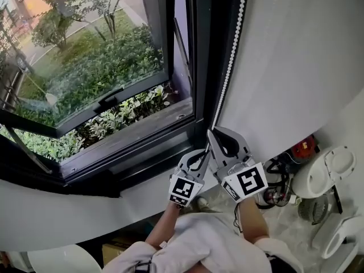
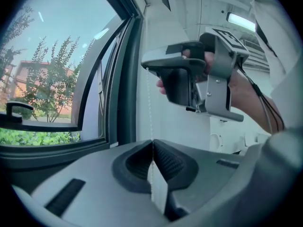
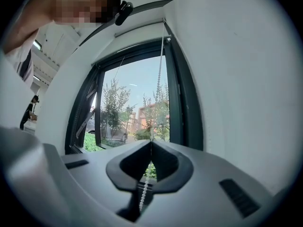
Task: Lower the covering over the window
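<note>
Jaws of both closed on the thin white beaded pull chain (image 1: 230,67), hanging along the right edge of the dark-framed window (image 1: 200,67). Right gripper (image 1: 211,133) higher, left gripper (image 1: 205,151) just beneath. Glass bare; covering apparently rolled up at the top. Pull straight down along the chain's line, never outward. Keep both clamped hard against slipping on the beads. Release below only after gripping firmly above, then continue hand over hand.

Bright daylight floods through the window (image 1: 85,67); both gripper views bow heavily, corners vignetted black, nearest foreground soft.
</note>
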`<state>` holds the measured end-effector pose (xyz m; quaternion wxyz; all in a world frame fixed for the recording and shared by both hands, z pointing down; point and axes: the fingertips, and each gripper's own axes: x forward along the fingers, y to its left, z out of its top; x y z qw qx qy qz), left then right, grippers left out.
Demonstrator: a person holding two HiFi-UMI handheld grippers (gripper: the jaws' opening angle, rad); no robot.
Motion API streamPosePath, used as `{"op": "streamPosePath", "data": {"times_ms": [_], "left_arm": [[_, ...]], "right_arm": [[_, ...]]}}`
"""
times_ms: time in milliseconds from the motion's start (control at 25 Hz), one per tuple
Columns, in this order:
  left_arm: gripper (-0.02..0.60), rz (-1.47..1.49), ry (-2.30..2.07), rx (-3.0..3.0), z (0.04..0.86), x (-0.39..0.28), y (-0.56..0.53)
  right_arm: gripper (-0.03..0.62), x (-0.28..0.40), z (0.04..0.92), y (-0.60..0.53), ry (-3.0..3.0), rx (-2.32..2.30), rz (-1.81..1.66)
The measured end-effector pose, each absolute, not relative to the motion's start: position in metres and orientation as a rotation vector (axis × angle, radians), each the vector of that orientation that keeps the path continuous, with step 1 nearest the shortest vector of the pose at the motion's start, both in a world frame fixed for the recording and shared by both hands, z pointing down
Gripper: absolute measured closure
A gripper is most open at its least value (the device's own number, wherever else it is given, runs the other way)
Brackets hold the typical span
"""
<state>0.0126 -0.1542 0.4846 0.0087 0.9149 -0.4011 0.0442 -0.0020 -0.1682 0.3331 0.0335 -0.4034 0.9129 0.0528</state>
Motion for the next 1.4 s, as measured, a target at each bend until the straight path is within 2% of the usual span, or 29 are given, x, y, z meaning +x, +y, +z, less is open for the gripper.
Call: {"op": "streamPosePath", "data": {"times_ms": [1080, 1400], "left_arm": [[0.565, 0.428, -1.118, 2.692, 0.638, 0.011, -0.130], [0.563, 0.501, -1.170, 2.626, 0.658, -0.004, -0.126]], "right_arm": [[0.600, -0.009, 0.487, -0.154, 2.982, -1.286, -0.213], [0.599, -0.010, 0.513, -0.150, 3.003, -1.269, -0.292]]}}
